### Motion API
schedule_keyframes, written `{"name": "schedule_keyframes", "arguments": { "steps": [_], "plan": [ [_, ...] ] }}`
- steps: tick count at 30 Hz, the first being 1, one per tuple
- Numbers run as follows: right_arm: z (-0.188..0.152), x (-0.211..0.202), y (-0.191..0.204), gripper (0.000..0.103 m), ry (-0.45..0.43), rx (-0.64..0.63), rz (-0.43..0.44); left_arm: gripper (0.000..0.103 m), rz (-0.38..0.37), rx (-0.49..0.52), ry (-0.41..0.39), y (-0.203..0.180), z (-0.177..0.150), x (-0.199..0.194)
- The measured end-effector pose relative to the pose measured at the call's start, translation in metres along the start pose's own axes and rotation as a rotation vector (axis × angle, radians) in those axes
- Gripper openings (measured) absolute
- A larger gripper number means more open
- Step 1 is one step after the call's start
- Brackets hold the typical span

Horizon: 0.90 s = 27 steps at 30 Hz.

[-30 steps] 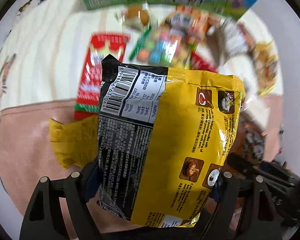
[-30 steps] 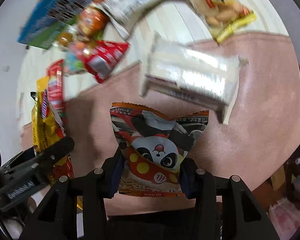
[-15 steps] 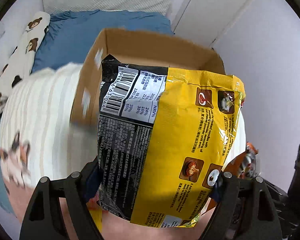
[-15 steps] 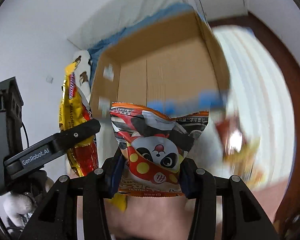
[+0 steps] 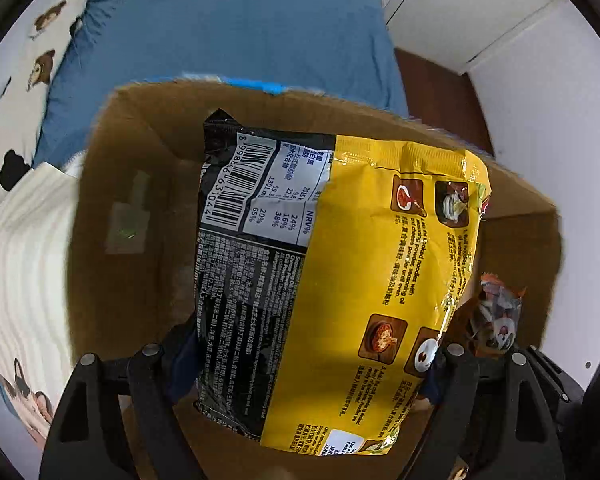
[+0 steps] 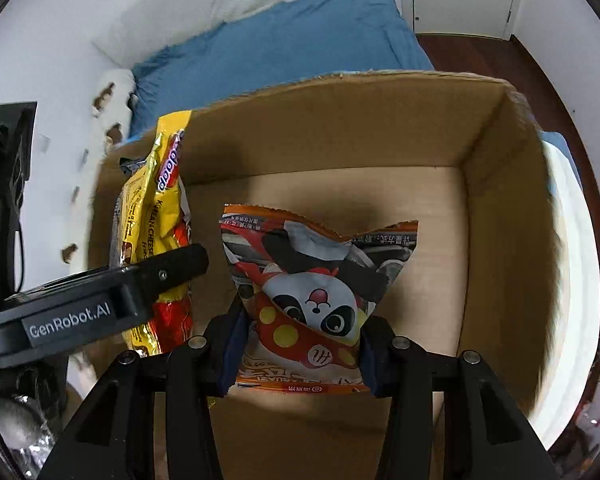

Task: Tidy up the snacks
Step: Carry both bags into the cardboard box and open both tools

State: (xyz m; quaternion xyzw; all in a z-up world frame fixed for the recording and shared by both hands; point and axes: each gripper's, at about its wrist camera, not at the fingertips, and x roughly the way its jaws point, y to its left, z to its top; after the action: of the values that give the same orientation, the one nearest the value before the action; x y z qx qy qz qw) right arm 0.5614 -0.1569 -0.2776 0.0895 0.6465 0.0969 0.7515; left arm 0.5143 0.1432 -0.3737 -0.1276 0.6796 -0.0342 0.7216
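My left gripper (image 5: 300, 364) is shut on a large yellow and black noodle packet (image 5: 340, 280), held over the open cardboard box (image 5: 112, 240). The same packet (image 6: 156, 216) and the left gripper (image 6: 100, 300) show at the left of the right wrist view. My right gripper (image 6: 300, 344) is shut on a small orange panda snack bag (image 6: 316, 292), held above the box floor (image 6: 420, 240). The panda bag (image 5: 500, 320) peeks out at the right of the left wrist view.
The box (image 6: 500, 200) stands on a bed with a blue sheet (image 6: 284, 40) and a white striped blanket (image 5: 20, 240). A bear-print pillow (image 5: 24, 92) lies at the left. A white wall and door (image 5: 480, 20) stand behind. The box floor shows no other items.
Both grippers swung from the snack pile on the pink and white blanket to the cardboard box. Now both packets hang inside its opening, still held.
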Motion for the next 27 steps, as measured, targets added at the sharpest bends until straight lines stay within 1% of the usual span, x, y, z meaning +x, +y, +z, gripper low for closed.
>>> {"name": "schedule_keyframes", "arguments": {
  "steps": [1,4,5,6,7,8,9,11,12,14,15,16,18,19,21,22,27],
  "plan": [
    [-0.002,0.003,-0.001,0.050,0.007,-0.010,-0.011,0.083,-0.005,0.000,0.017,0.005,0.006,0.011],
    [0.016,0.031,-0.004,0.050,0.048,-0.028,-0.028,0.084,0.018,0.024,0.027,0.004,0.010,0.022],
    [0.017,0.036,-0.002,0.054,0.061,-0.030,-0.036,0.084,0.023,0.034,0.025,0.007,0.010,0.027],
    [0.021,0.043,-0.003,0.065,0.065,-0.030,-0.048,0.085,0.034,0.037,0.020,0.007,0.009,0.029],
    [0.027,0.049,-0.003,0.074,0.066,-0.036,-0.063,0.088,0.035,0.038,0.018,0.007,0.010,0.031],
    [0.031,0.053,-0.004,0.093,0.070,-0.037,-0.079,0.096,0.027,0.036,0.017,0.012,0.011,0.036],
    [0.034,0.057,-0.006,0.097,0.071,-0.036,-0.083,0.097,0.021,0.035,0.016,0.014,0.009,0.038],
    [0.037,0.061,-0.007,0.097,0.075,-0.043,-0.093,0.097,0.010,0.033,0.011,0.022,0.009,0.043],
    [0.038,0.062,-0.008,0.097,0.075,-0.041,-0.097,0.097,0.012,0.033,0.009,0.014,0.006,0.035],
    [0.032,0.059,-0.012,0.097,0.075,-0.036,-0.099,0.097,0.007,0.033,0.000,0.021,0.009,0.038],
    [0.027,0.055,-0.010,0.097,0.072,-0.032,-0.103,0.097,0.009,0.033,-0.013,0.013,0.006,0.029],
    [0.021,0.051,-0.012,0.097,0.066,-0.030,-0.103,0.097,0.010,0.039,-0.036,0.017,0.005,0.025],
    [0.013,0.042,-0.011,0.097,0.056,-0.024,-0.100,0.097,0.024,0.042,-0.065,0.019,-0.005,0.014],
    [0.011,0.038,-0.011,0.097,0.049,-0.024,-0.098,0.097,0.025,0.043,-0.078,0.011,-0.016,0.003],
    [0.004,0.029,-0.009,0.097,0.031,-0.021,-0.093,0.097,0.029,0.052,-0.118,0.011,-0.025,-0.012],
    [0.000,0.025,-0.009,0.097,0.019,-0.018,-0.090,0.097,0.032,0.057,-0.138,-0.005,-0.036,-0.028],
    [-0.027,-0.006,-0.001,0.097,-0.044,-0.021,-0.102,0.097,0.059,0.081,-0.236,-0.002,-0.078,-0.066]
  ]
}}
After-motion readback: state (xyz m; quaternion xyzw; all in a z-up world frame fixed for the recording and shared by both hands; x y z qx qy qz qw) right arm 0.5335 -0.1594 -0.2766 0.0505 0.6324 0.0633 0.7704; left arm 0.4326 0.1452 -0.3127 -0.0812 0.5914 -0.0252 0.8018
